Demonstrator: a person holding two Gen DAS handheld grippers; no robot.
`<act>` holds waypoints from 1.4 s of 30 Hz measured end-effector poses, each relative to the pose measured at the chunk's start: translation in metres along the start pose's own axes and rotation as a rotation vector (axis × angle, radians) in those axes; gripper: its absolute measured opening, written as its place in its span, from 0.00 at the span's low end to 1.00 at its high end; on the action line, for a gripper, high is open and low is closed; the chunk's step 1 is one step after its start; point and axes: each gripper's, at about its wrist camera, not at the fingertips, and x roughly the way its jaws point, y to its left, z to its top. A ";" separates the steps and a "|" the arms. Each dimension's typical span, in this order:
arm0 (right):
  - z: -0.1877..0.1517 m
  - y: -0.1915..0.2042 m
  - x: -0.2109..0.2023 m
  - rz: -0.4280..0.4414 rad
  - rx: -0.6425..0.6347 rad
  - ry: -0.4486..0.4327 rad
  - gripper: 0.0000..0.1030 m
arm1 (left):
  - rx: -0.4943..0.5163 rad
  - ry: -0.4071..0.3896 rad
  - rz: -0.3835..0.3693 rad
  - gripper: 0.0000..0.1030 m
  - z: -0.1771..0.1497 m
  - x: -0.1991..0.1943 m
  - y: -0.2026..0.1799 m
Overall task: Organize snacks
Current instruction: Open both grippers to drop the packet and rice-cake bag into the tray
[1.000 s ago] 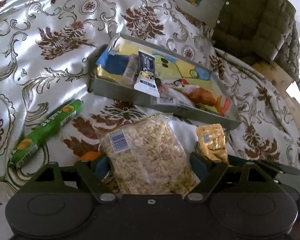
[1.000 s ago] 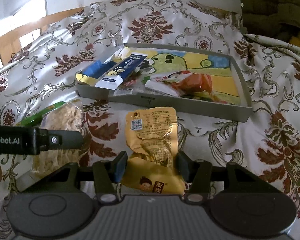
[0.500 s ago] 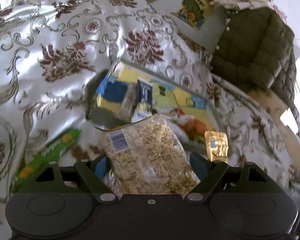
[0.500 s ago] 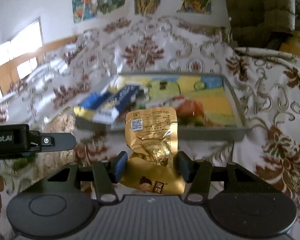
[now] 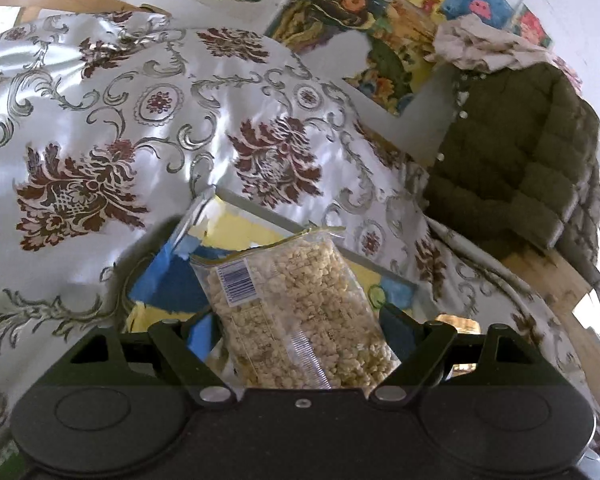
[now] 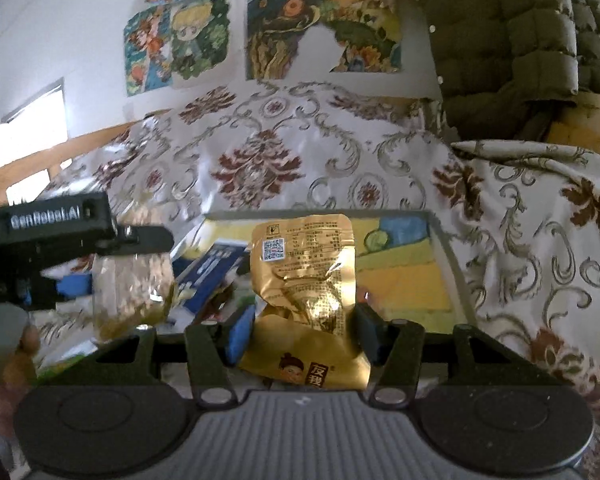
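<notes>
My left gripper (image 5: 296,328) is shut on a clear bag of pale puffed snack (image 5: 296,312) with a barcode label, held in the air over the near left end of the grey tray (image 5: 260,210). My right gripper (image 6: 300,332) is shut on a gold foil packet (image 6: 304,276), upright between the blue pads, in front of the same tray (image 6: 446,252). In the right wrist view the clear bag (image 6: 132,292) hangs at the left under the other gripper's black body. A blue-and-white packet (image 6: 216,268) lies inside the tray.
The tray rests on a shiny white cloth with brown flower patterns (image 5: 100,140). An olive padded jacket (image 5: 512,152) hangs over wooden furniture at the right. Cartoon posters (image 6: 180,40) cover the wall behind. A hand (image 6: 20,344) shows at the left edge.
Both grippers have risen off the cloth with their snacks and moved toward the tray. The views have tilted up to the wall, and the green tube has left the left view.
</notes>
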 end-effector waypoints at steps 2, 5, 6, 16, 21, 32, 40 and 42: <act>0.004 -0.001 0.009 -0.001 0.010 -0.013 0.57 | -0.004 -0.024 -0.001 0.82 0.002 0.007 0.002; 0.005 -0.003 0.024 -0.009 0.026 -0.020 0.57 | -0.008 -0.055 0.004 0.82 0.004 0.014 0.004; 0.005 -0.003 0.028 -0.010 0.031 -0.019 0.57 | -0.007 -0.061 0.006 0.82 0.004 0.017 0.004; -0.005 0.006 0.058 -0.047 -0.017 0.023 0.58 | 0.007 -0.056 0.042 0.82 -0.007 0.038 0.009; -0.009 0.012 0.065 -0.062 -0.052 0.048 0.58 | -0.018 -0.021 0.035 0.81 -0.009 0.047 0.013; -0.013 0.016 0.068 -0.128 -0.101 0.077 0.60 | -0.020 0.005 0.015 0.76 -0.014 0.057 0.014; -0.009 0.018 0.060 -0.158 -0.118 0.048 0.68 | -0.010 -0.005 0.006 0.84 -0.007 0.046 0.008; -0.006 0.017 0.053 -0.169 -0.115 0.031 0.74 | 0.015 -0.011 0.005 0.89 -0.002 0.039 0.003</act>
